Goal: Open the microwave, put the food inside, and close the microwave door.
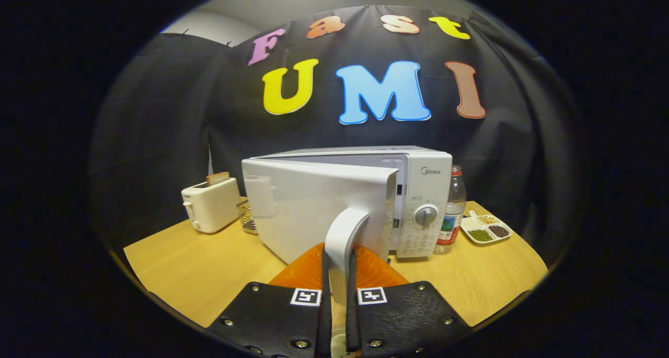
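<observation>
Gripping the door handle (342,243), my fingers (339,300) sit narrow, one pressed on each side of it. I see the microwave (423,191) just ahead on the wooden surface (209,264), its door (313,211) swung partly out toward me, hinged on its left side. An orange plate (376,272) lies on the surface right beneath the handle, between me and the door; whether food sits on it I cannot tell. A toaster (211,206) with a slice in its slot stands left of the microwave, a wire basket (247,219) between them. A bottle (453,211) stands just beside the microwave's right side, and a divided dish (486,230) of grains lies right of it.
</observation>
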